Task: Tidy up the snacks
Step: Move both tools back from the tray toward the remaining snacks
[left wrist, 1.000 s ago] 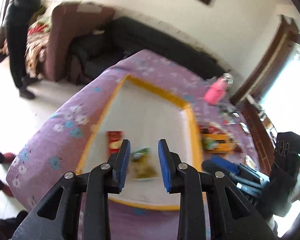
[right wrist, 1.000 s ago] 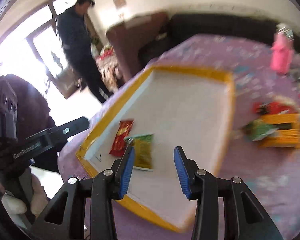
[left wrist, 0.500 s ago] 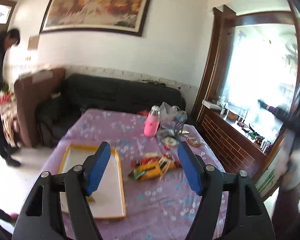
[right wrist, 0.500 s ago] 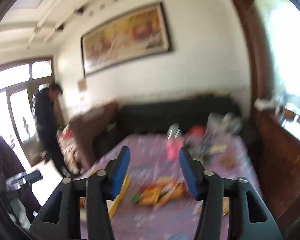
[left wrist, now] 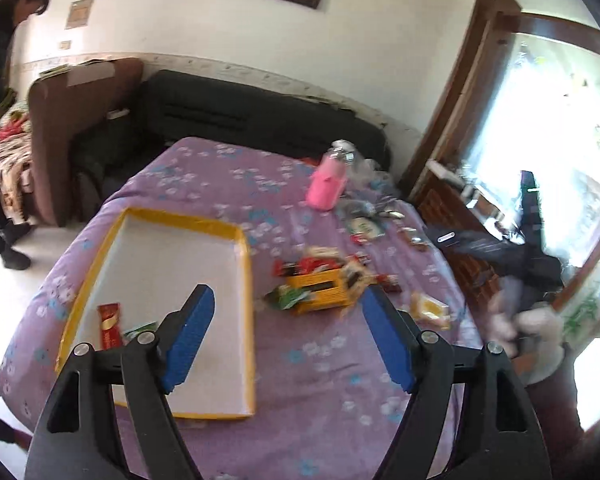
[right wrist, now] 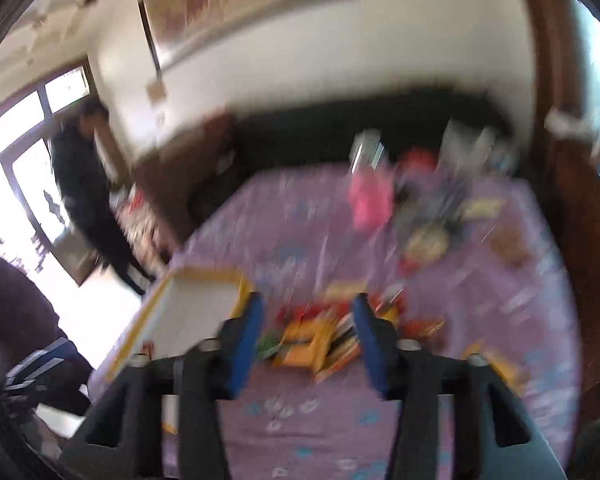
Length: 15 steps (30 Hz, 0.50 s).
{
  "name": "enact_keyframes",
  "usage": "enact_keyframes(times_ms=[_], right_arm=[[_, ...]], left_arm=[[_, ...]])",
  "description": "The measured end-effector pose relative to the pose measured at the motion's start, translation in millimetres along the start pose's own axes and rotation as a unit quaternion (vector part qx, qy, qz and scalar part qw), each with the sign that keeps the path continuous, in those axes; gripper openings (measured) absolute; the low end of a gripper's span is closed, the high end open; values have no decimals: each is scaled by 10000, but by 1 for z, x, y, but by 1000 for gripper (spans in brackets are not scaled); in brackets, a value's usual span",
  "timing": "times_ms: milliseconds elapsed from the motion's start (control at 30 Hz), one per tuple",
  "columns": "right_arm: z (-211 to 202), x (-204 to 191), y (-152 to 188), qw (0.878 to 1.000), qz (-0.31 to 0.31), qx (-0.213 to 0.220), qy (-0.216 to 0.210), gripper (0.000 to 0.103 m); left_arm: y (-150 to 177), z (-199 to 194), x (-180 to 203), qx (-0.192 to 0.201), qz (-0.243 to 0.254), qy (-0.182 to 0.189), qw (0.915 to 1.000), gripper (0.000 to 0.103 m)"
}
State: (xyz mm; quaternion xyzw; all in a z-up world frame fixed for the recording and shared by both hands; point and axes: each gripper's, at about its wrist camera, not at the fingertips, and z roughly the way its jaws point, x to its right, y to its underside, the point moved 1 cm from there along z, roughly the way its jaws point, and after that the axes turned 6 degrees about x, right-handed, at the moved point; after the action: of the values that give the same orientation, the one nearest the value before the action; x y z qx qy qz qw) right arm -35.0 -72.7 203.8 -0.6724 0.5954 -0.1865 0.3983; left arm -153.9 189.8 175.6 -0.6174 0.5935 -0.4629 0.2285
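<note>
A yellow-rimmed white tray (left wrist: 242,240) lies on the purple flowered cloth. In its near corner are a red packet (left wrist: 110,326) and a green packet (left wrist: 142,329), the green one half hidden by my left finger. To the tray's right is a pile of snacks around a yellow box (left wrist: 320,286). My left gripper (left wrist: 287,294) hovers above the cloth facing the pile, its jaws opening with nothing between them. In the blurred right wrist view, my right gripper (right wrist: 308,300) hangs over the same pile (right wrist: 304,340) beside the tray (right wrist: 204,276), its jaws closing on nothing.
A pink bottle (left wrist: 326,188) and small clutter stand at the table's far end. Loose packets (left wrist: 430,308) lie to the right of the pile. A black sofa (left wrist: 260,120) is behind the table. A person in dark clothes (left wrist: 0,120) stands at the left by a brown armchair (left wrist: 80,128).
Both views swung from low over the tray's packets up and right toward the snack pile. The left jaws spread much wider. The right jaws widened, then narrowed again.
</note>
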Motion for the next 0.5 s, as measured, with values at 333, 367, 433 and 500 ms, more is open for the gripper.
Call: enact_keyframes(times_ms=[333, 367, 433, 500], right_arm=[[209, -13, 45, 9871, -278, -1427, 671, 36], [216, -11, 47, 9859, -253, -1505, 692, 34], [222, -8, 57, 9829, -259, -1691, 683, 33], [210, -5, 70, 9794, -225, -1942, 502, 33]], left_arm=[[27, 29, -39, -323, -479, -128, 9982, 76], [28, 32, -42, -342, -504, -126, 9981, 76], [30, 37, -46, -376, -566, -127, 9976, 76], [33, 44, -50, -437, -627, -133, 9970, 76]])
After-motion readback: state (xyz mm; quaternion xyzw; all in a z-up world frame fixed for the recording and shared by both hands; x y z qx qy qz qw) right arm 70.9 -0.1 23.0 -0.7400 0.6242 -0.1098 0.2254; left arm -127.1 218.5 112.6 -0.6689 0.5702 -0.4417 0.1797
